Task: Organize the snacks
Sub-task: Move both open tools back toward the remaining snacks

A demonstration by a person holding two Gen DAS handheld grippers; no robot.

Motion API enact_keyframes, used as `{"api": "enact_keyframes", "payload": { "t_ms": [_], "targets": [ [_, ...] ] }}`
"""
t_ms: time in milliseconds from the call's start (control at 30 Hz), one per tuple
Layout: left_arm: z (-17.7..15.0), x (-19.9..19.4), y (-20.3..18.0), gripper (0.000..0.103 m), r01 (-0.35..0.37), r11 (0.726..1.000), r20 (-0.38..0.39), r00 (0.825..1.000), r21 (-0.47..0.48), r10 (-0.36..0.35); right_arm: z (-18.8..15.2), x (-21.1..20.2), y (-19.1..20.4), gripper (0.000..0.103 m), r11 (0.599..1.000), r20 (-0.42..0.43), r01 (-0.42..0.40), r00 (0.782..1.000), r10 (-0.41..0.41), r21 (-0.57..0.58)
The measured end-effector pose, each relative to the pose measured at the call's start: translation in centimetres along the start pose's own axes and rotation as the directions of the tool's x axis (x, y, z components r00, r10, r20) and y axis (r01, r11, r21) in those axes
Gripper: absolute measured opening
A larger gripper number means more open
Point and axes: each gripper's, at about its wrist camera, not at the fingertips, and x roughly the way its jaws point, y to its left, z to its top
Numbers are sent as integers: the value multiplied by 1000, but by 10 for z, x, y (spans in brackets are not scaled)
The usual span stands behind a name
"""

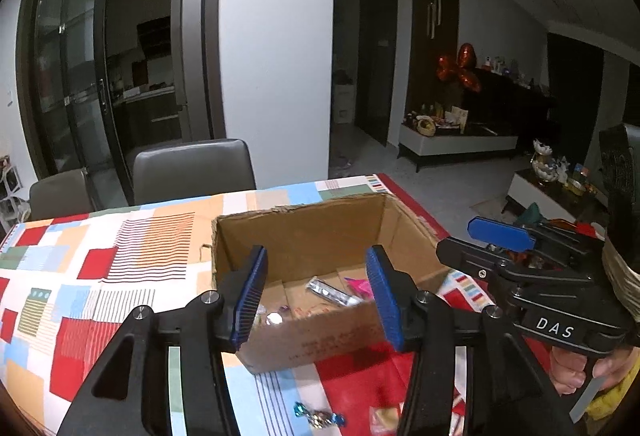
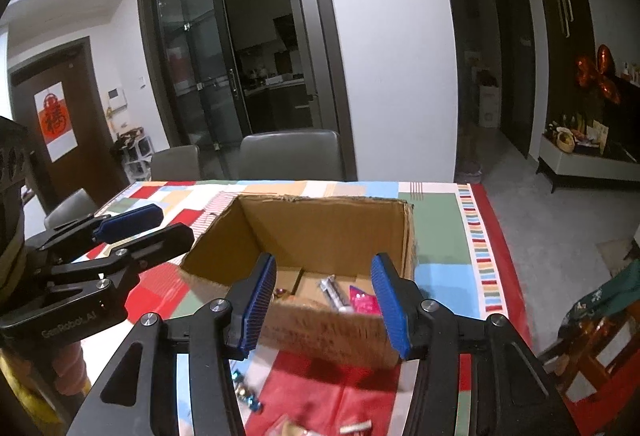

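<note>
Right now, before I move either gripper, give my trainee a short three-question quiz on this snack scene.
1. True or false: the left gripper is holding a snack.
2. Which lies inside the cardboard box? A) a silver-wrapped snack and a pink packet B) a banana C) nothing
3. Fill in: the blue-wrapped candy lies on the tablecloth, ____ the box.

Key:
1. False; its jaws stand apart with nothing between the pads, as do those of the right gripper.
2. A
3. outside, on the near side
</note>
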Motion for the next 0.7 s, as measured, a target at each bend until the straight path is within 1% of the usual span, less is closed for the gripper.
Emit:
{"api": "enact_keyframes", "payload": {
  "t_ms": [167,433,600,700],
  "targets": [
    [-11,-19,-10,50,10,1000,17,1000,14,-10,-12,-19,1,51,1000,11,8,1000,-8,-11],
    [-29,-37,-18,50,28,999,13,1000,17,-28,-30,-43,4,51,999,15,37,999,-37,-8],
    [-45,-39,-21,50,41,999,-16,999,12,-41,-45,-48,5,51,999,1,48,999,-48,-9],
    [-57,-36,-22,50,65,998,-42,997,3,-64,-55,-49,3,51,999,-16,51,999,-51,-6]
  ]
}}
